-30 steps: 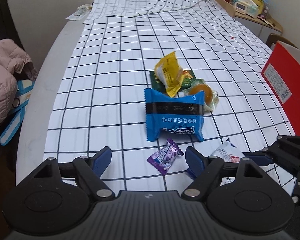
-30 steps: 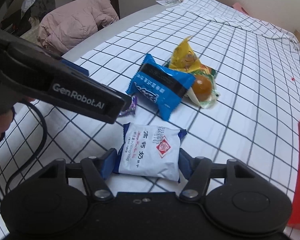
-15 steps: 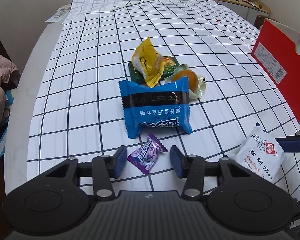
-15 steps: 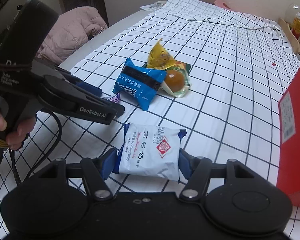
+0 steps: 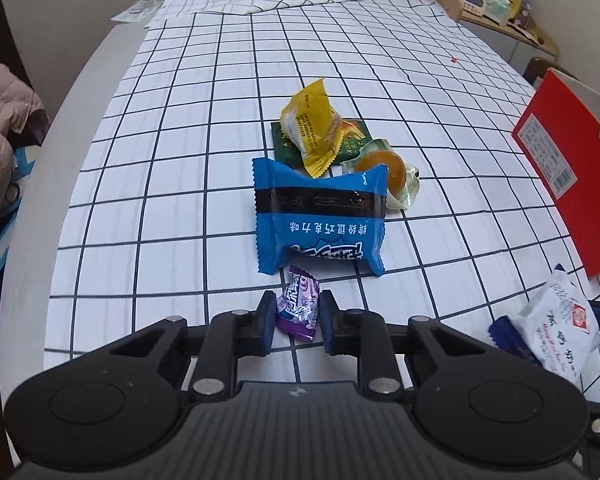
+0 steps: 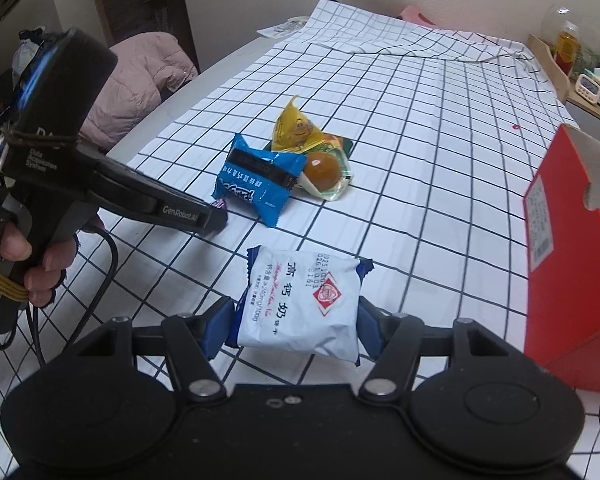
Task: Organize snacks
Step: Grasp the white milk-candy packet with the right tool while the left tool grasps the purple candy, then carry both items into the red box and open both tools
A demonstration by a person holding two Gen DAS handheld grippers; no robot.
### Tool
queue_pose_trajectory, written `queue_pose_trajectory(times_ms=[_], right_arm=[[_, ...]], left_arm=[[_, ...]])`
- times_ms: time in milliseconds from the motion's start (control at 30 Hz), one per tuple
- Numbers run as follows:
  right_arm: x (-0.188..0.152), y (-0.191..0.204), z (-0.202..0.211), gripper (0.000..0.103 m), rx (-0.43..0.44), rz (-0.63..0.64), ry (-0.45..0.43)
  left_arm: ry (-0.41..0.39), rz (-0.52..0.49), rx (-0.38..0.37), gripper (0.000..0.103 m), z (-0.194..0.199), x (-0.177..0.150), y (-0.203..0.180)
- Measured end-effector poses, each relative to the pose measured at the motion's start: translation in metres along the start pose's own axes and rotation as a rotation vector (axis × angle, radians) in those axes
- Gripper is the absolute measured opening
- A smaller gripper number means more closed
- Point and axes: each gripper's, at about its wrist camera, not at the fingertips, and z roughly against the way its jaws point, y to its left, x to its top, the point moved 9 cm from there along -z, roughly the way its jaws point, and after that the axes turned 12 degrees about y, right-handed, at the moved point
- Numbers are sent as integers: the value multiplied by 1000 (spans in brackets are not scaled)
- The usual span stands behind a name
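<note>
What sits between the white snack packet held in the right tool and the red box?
Nothing: only bare checked tablecloth separates the white packet from the red box, seen in the right wrist view.

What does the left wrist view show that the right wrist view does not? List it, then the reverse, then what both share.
Only the left wrist view: the left gripper shut on the purple candy, its fingers pressing both sides.

Only the right wrist view: the person's hand on the left gripper's handle, and the white packet's full face between the right gripper's fingers.

Both: blue packet, yellow packet, orange jelly cup, red box, checked cloth.
</note>
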Motion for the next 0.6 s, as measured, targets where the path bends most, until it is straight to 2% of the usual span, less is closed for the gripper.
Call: queue_pose_trajectory(times_ms=[267,600], right_arm=[[-8,-8,28,63,1,-30,-26],[-19,-28,76,62,-2,-62,-76]], left_arm=[[-8,28,-3,22,18,-13,-7],[-79,59,-22,22,65,-22,-27]])
